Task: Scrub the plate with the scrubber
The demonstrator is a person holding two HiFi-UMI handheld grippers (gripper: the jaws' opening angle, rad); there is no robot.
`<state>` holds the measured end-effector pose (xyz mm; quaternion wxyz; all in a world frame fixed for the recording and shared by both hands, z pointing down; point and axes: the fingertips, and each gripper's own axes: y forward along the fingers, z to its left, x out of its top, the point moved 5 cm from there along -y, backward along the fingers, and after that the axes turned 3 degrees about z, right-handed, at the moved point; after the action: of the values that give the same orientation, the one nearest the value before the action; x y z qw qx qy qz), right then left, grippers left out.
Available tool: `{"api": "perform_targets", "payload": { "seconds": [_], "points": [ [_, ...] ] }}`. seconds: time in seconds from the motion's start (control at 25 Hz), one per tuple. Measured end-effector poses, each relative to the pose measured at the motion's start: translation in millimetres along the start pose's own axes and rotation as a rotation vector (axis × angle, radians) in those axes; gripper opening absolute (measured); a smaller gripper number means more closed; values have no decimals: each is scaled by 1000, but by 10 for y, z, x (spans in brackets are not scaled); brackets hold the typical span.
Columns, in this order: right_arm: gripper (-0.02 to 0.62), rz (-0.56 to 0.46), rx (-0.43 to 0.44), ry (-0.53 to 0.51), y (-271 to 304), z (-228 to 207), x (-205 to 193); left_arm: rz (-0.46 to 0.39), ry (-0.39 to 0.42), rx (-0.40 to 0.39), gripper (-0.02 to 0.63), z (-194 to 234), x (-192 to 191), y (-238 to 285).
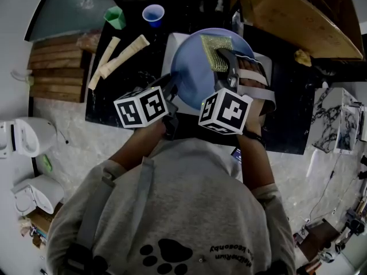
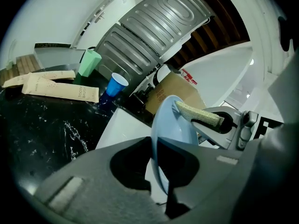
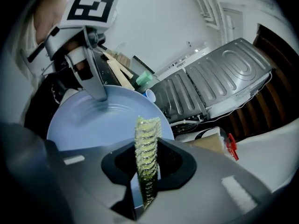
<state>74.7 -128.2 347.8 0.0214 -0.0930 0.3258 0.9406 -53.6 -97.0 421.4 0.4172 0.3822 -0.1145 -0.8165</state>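
Note:
A light blue plate (image 1: 192, 67) is held tilted above a white board (image 1: 175, 42). My left gripper (image 1: 174, 98) is shut on the plate's near left rim; in the left gripper view the plate (image 2: 175, 122) stands edge-on between the jaws. My right gripper (image 1: 226, 63) is shut on a yellow-green scrubber (image 1: 214, 49), which lies against the plate's far right face. In the right gripper view the scrubber (image 3: 147, 146) sticks up between the jaws, with the plate (image 3: 93, 122) behind it and the left gripper (image 3: 96, 87) clamped on its rim.
On the black countertop (image 1: 114, 110) stand a blue cup (image 1: 153, 14) and a green cup (image 1: 114, 17), with two paper sleeves (image 1: 123, 55) lying beside them. A cardboard box (image 1: 298, 22) sits at the back right. Wooden slats (image 1: 57, 67) and a white kettle (image 1: 23, 136) are at the left.

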Motion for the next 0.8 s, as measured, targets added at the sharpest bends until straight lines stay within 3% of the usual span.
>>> {"api": "perform_targets", "payload": {
  "seconds": [0.28,0.8],
  "points": [
    [69,63,116,-3,189,258,-125,18,-9,-26,32,-42,-36,17],
    [69,76,389,29,56,717,-75,-4,-60,-55,38,-39,12,20]
  ]
}}
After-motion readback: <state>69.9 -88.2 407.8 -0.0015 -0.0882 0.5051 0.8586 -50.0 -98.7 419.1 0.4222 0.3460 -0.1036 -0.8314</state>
